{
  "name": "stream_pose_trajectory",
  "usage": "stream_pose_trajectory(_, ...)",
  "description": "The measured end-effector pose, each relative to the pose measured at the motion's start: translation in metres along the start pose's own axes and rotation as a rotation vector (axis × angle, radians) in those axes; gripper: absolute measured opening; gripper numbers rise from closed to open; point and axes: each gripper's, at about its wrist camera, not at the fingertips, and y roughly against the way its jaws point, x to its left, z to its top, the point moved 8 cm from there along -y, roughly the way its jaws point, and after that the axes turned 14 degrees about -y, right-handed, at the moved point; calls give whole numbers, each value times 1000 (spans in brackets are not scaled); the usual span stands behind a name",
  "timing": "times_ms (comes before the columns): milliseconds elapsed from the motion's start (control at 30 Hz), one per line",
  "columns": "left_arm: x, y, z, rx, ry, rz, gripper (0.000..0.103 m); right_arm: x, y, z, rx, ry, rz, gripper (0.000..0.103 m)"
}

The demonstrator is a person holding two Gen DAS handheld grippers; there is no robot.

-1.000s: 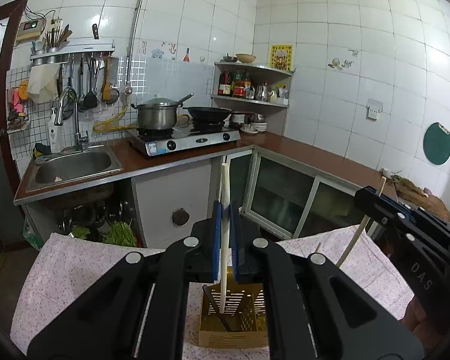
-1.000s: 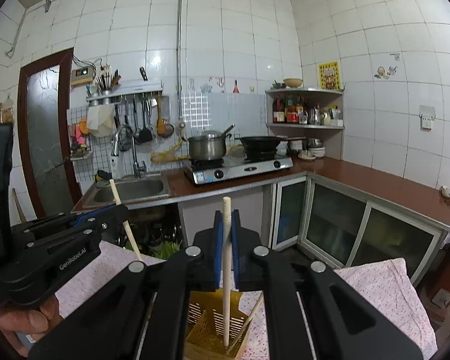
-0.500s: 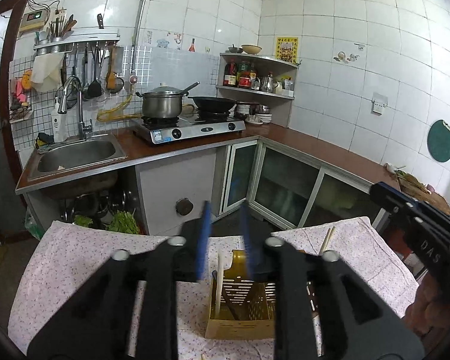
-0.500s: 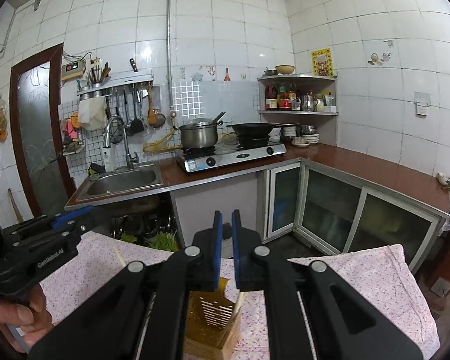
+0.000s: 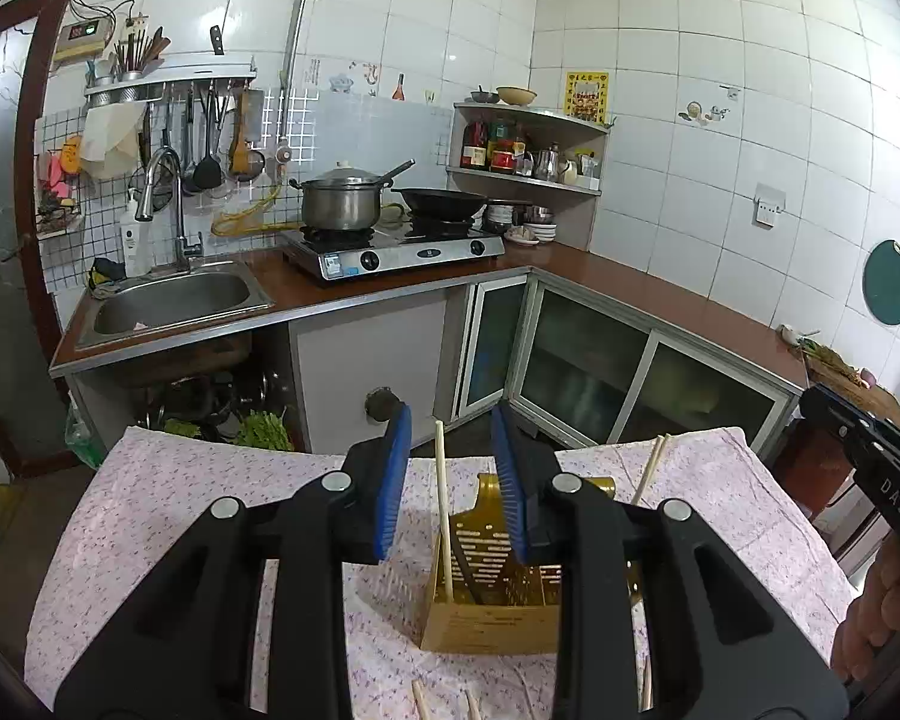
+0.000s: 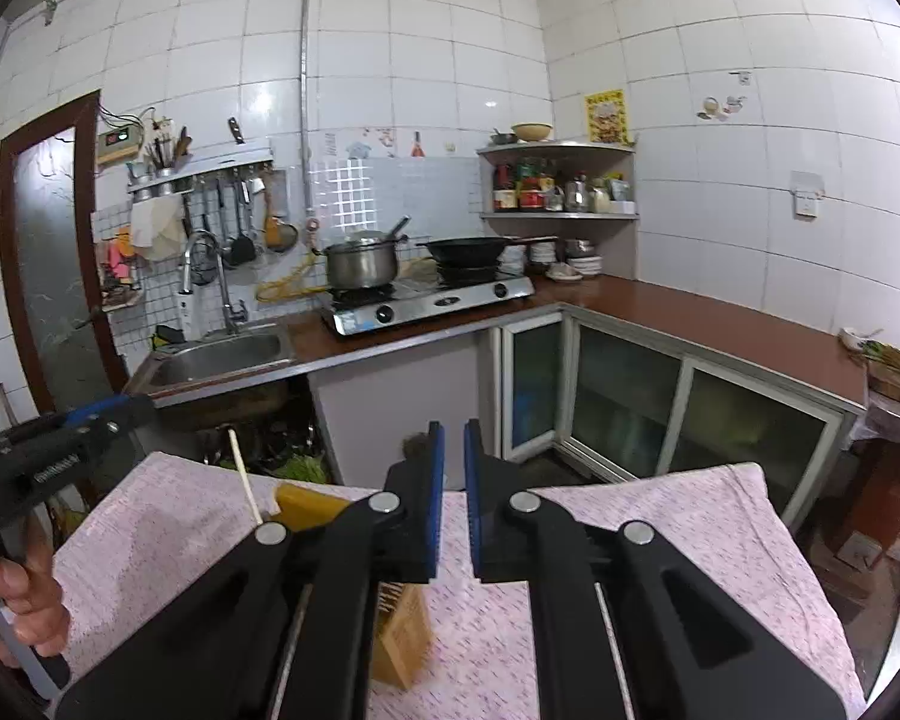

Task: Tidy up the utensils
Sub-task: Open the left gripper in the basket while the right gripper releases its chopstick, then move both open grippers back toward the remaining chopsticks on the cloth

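Note:
My left gripper (image 5: 450, 450) is over the yellow slotted utensil holder (image 5: 492, 600), its jaws opening. A pale chopstick (image 5: 442, 504) stands in the holder beyond the gap, and neither blue pad touches it. A second chopstick (image 5: 648, 468) leans out at the holder's right side. In the right wrist view, my right gripper (image 6: 453, 438) has a narrow gap with nothing in it, and its jaws are opening. There the holder (image 6: 306, 504) shows low and left, partly behind the left finger, with a chopstick (image 6: 246, 480) sticking up from it.
The holder stands on a table under a pink floral cloth (image 5: 180, 510), with loose chopsticks (image 5: 417, 702) at its near edge. A person's hand (image 5: 876, 618) holds the right gripper at the right. Behind are a sink (image 5: 174, 300), a stove (image 5: 390, 246) and counter cabinets.
Both grippers held a chopstick upright over the holder. Both have let go, and the chopsticks now stand in the holder. The jaws have parted, the left wider, and the right gripper has shifted right.

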Motion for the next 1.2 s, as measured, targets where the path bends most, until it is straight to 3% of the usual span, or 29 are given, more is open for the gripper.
stream_pose_trajectory(33,0,3,-2,2,2,3,30,-5,4,-1,-3,-2,-12,22)
stream_pose_trajectory(67,0,6,-4,5,5,4,32,-9,9,-2,-7,-7,-20,44)
stream_pose_trajectory(100,2,11,-8,9,7,9,34,-16,15,-4,-12,-15,-32,52)
stream_pose_trajectory(267,13,28,-52,52,-7,50,38,-58,39,-42,28,-32,-78,52)
stream_pose_trajectory(467,32,51,-147,139,17,116,38,-119,67,-118,97,-88,-180,52)
stream_pose_trajectory(600,26,68,-206,203,58,105,38,-139,81,-177,196,-152,-212,52)
stream_pose_trajectory(800,-1,84,-264,289,82,37,38,-123,88,-238,312,-127,-206,52)
stream_pose_trajectory(933,-22,84,-286,344,78,-11,39,-109,85,-267,372,-117,-203,52)
stream_pose_trajectory(1200,-36,73,-298,395,60,-40,39,-83,75,-294,440,-84,-188,52)
